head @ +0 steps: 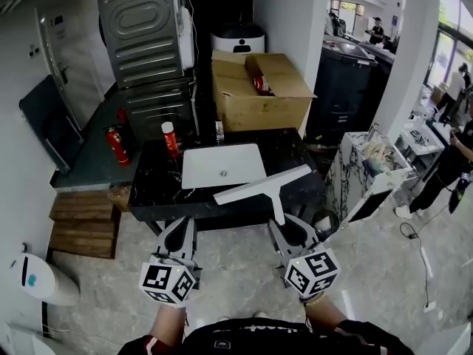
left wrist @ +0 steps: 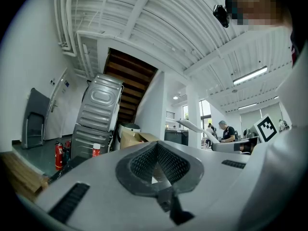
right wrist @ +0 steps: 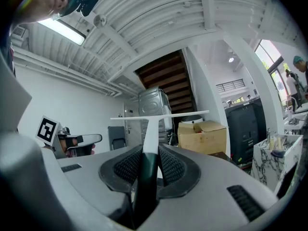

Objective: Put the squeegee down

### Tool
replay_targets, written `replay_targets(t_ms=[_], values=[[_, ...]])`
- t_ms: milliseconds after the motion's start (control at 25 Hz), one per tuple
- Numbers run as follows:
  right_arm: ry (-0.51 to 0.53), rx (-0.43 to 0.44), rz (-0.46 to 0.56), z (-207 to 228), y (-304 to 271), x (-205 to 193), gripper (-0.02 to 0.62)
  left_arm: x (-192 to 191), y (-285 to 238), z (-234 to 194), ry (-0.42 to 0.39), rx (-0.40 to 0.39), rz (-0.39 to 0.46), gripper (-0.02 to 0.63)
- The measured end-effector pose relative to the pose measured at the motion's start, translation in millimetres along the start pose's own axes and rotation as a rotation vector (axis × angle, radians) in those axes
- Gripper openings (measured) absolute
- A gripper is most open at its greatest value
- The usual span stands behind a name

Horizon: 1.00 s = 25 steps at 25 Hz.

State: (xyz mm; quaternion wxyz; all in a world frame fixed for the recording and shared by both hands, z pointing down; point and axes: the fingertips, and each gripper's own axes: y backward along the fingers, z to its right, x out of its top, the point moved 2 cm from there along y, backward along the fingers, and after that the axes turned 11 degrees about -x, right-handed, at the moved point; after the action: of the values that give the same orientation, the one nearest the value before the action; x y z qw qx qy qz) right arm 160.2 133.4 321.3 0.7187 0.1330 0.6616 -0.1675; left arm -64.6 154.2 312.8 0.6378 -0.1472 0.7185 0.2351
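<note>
A white T-shaped squeegee point(head: 262, 183) hangs over the front edge of a black marble table point(head: 151, 187), with its blade tilted up to the right. My right gripper point(head: 284, 224) is shut on its handle. In the right gripper view the handle point(right wrist: 151, 124) runs up between the dark pads point(right wrist: 126, 166) of that gripper point(right wrist: 150, 148) to the level blade. My left gripper point(head: 179, 231) hovers beside it at the table's front edge. Its pad tips meet and nothing is between them point(left wrist: 156, 146). From the left gripper view the squeegee point(left wrist: 195, 126) shows off to the right.
A white sink basin point(head: 222, 165) is set in the table, with a red spray can point(head: 170, 137) behind it. An open cardboard box point(head: 259, 91), a tilted washing machine point(head: 144, 43) and a fire extinguisher point(head: 116, 145) stand beyond. Wooden steps point(head: 81, 220) lie left, a marble cabinet point(head: 366, 176) right.
</note>
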Motion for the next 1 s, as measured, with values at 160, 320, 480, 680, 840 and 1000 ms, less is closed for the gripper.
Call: replay_targets(t_ms=[160,320,480,680,840,1000], values=[[0.0,0.003,-0.004,11.1,2.4,0.8,0.121,-1.1,-7.0,7.9,0.0,0.006,-0.001,0.014],[-0.003,0.017,-0.007,24.7,2.7,-1.3,0.123,-4.5,-15.3,16.6,-0.002,0.023,-0.004,0.014],[-0.003,0.042,-0.012,38.7,2.2,-8.4,0.121,-12.6,-21.2,27.3,-0.009,0.049,-0.009,0.014],[-0.024,0.058,-0.033,52.8,-10.3,-20.1,0.121,-26.8,-31.8,26.6,-0.001,0.073,-0.04,0.014],[-0.032,0.064,-0.057,60.5,-36.3,-33.3,0.121,-36.6,-47.7,9.3,0.003,0.083,-0.048,0.014],[-0.021,0.061,-0.072,65.4,-83.3,-36.9,0.121,-48.3,-80.3,-31.8,0.025,0.086,-0.038,0.014]])
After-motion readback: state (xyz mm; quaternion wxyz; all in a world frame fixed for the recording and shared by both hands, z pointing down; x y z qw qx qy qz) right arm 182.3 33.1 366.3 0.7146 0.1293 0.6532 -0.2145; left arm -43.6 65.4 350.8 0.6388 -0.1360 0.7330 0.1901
